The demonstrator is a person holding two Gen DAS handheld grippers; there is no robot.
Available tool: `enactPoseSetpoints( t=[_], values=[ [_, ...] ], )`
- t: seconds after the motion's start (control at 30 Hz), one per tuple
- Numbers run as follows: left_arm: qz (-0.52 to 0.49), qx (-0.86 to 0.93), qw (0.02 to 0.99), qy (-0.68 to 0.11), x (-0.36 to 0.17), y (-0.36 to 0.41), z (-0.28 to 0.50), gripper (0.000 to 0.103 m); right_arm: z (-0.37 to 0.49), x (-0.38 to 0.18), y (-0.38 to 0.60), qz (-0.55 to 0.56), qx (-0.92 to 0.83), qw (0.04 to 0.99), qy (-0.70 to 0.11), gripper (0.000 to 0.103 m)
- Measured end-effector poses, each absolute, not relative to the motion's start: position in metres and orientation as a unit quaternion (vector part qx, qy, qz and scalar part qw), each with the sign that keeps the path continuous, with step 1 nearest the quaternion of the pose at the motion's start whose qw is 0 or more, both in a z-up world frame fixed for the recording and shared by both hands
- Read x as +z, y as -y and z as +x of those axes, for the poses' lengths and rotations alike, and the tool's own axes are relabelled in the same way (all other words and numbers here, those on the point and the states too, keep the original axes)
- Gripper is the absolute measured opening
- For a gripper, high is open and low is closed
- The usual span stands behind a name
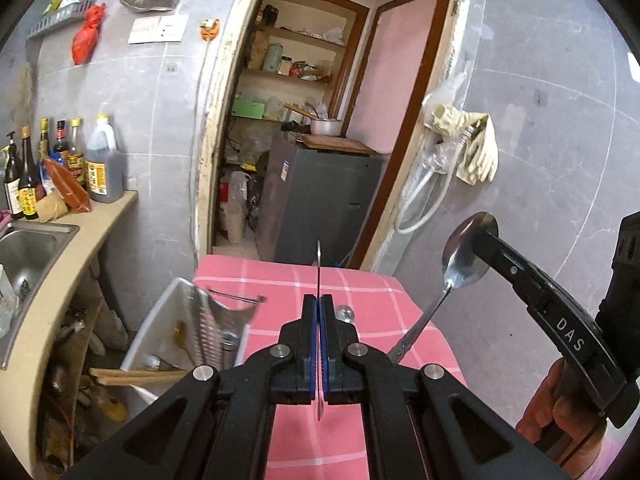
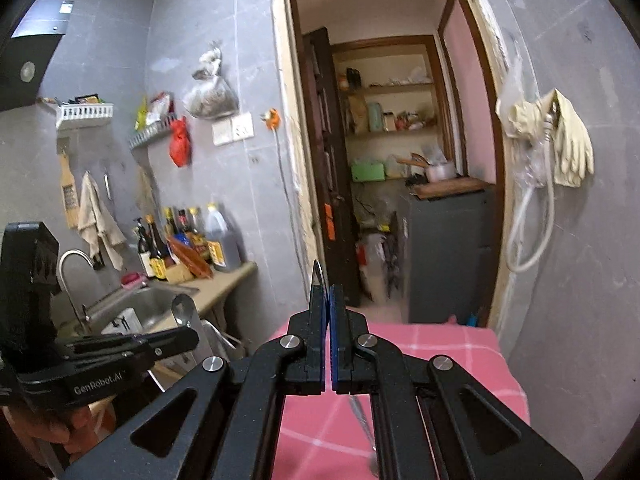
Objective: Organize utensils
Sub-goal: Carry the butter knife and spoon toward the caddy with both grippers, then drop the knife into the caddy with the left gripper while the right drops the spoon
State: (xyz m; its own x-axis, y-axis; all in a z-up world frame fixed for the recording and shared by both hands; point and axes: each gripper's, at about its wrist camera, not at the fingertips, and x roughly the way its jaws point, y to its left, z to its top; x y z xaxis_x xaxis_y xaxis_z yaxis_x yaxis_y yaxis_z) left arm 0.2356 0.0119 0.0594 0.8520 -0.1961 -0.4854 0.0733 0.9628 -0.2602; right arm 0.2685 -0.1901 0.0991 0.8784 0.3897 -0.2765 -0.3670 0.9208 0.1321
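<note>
Left hand-held gripper [image 1: 319,320] is nearest the lens: jaws clenched on a thin metal utensil [image 1: 319,276] seen edge-on. Its top end sticks up past the fingertips, its other end pokes out below the pads. From the right wrist view its rounded bowl [image 2: 184,312] shows, so it's likely a spoon.

Right hand-held gripper [image 2: 330,308] is also clamped tight, on a steel spoon [image 1: 466,256]. Bowl is shiny, oval and pinched flat between the fingers, rim just clearing the tips. Patterned handle slants down-left toward the table and ends near the left gripper's right linkage. Both utensils are held in the air above the table.

Table [image 1: 360,292] has a pink cloth with a white grid. A small shiny round object [image 1: 346,313] sits on it just beside the left fingers; can't tell what it is.

Edges:
- Table's far edge faces the open doorway, with a grey cabinet [image 1: 324,200] right behind it.
- Table's left edge has a white bin [image 1: 160,320] tight against it, holding a wire piece, a brush-like thing and wooden sticks.
- Past the bin: counter with a sink [image 1: 28,248] and a row of sauce bottles [image 1: 60,164].
- Table's right edge is near the grey wall, where gloves [image 1: 476,148] and a hose hang.

Open room: over the pink cloth and in the gap between the two grippers.
</note>
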Motion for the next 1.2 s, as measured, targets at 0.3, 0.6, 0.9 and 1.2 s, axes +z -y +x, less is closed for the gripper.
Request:
enactPoseSetpoints(
  t=[0.3,0.6,0.9,1.2],
  values=[
    [-0.128,-0.04,0.969,-0.208,0.083,-0.069,0.231,0.002,0.265,0.113,0.138,0.034,0.215,0.969,-0.117,0.002],
    [-0.144,-0.028,0.967,-0.207,0.056,-0.104,0.247,0.002,0.279,0.095,0.091,0.003,0.223,0.968,-0.115,0.002],
    [-0.11,-0.029,0.968,-0.223,0.03,-0.103,0.252,0.002,0.303,0.065,0.056,-0.051,0.247,0.957,-0.146,0.002],
    [-0.115,-0.047,0.959,-0.255,0.012,-0.101,0.254,0.002,0.314,0.038,0.056,-0.04,0.289,0.936,-0.199,0.002]
  ],
)
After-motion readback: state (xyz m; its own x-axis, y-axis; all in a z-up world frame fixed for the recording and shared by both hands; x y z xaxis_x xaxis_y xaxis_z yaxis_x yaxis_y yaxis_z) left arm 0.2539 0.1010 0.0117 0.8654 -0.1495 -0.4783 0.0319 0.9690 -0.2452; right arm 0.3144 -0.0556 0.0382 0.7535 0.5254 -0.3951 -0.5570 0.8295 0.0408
